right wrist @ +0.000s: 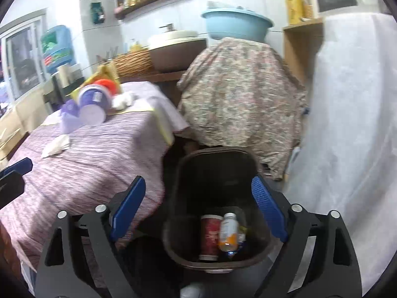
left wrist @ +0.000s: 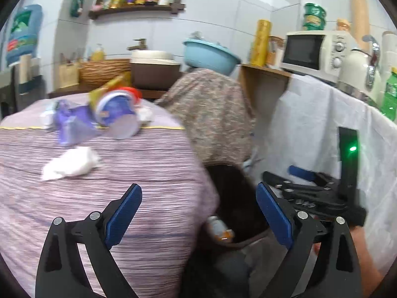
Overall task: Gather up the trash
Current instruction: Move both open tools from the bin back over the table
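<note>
A dark brown trash bin (right wrist: 253, 166) stands on the floor beside the purple-clothed table (right wrist: 94, 164). Inside it lie a red cup (right wrist: 209, 236) and a small orange-and-white bottle (right wrist: 228, 233); the bottle also shows in the left wrist view (left wrist: 219, 228). My right gripper (right wrist: 198, 206) is open and empty right above the bin. My left gripper (left wrist: 198, 213) is open and empty over the table's right edge. On the table lie a crumpled white tissue (left wrist: 72, 164), a blue-and-white cup on its side (left wrist: 117, 114), a purple wrapper (left wrist: 72, 124) and a yellow packet (left wrist: 109, 87).
A floral cloth (right wrist: 238, 94) covers something behind the bin, with a blue basin (right wrist: 235, 24) on top. A white cloth (right wrist: 352, 124) hangs at the right. A microwave (left wrist: 315, 49), a kettle (left wrist: 357, 67) and a green bottle (left wrist: 389, 96) stand on the right counter.
</note>
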A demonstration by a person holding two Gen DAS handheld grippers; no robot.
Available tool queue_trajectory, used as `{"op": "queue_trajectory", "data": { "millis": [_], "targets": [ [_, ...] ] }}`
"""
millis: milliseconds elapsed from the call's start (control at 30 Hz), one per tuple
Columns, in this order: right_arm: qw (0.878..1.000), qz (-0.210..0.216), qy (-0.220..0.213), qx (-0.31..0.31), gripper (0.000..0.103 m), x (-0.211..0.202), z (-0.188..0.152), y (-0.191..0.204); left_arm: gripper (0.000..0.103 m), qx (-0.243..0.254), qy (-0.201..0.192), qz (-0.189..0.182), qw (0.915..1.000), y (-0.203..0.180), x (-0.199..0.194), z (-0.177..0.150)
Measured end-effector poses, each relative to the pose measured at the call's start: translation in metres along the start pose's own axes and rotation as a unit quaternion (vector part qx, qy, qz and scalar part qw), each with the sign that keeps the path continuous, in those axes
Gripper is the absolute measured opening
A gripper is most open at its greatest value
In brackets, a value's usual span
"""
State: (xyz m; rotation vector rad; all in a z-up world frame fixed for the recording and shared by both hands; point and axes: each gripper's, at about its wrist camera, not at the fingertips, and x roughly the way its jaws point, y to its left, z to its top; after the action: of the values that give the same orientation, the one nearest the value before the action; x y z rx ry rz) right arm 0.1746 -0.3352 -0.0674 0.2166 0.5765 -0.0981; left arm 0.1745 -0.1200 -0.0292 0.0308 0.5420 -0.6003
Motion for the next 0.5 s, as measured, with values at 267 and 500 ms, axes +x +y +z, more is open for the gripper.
{"op": "queue_trajectory", "data": {
  "millis": [267,500],
  "targets": [
    [0.998,0.042,-0.002,-0.039,0.089,0.003,0.005,0.043,0.093,0.020,0.037,0.102,0.9939,0.062,-0.002,0.011],
    [0.997,0.062,0.000,-0.048,0.090,0.002,0.008,0.061,0.092,0.025,0.070,0.133,0.9883,0.107,0.016,0.032]
  ]
}}
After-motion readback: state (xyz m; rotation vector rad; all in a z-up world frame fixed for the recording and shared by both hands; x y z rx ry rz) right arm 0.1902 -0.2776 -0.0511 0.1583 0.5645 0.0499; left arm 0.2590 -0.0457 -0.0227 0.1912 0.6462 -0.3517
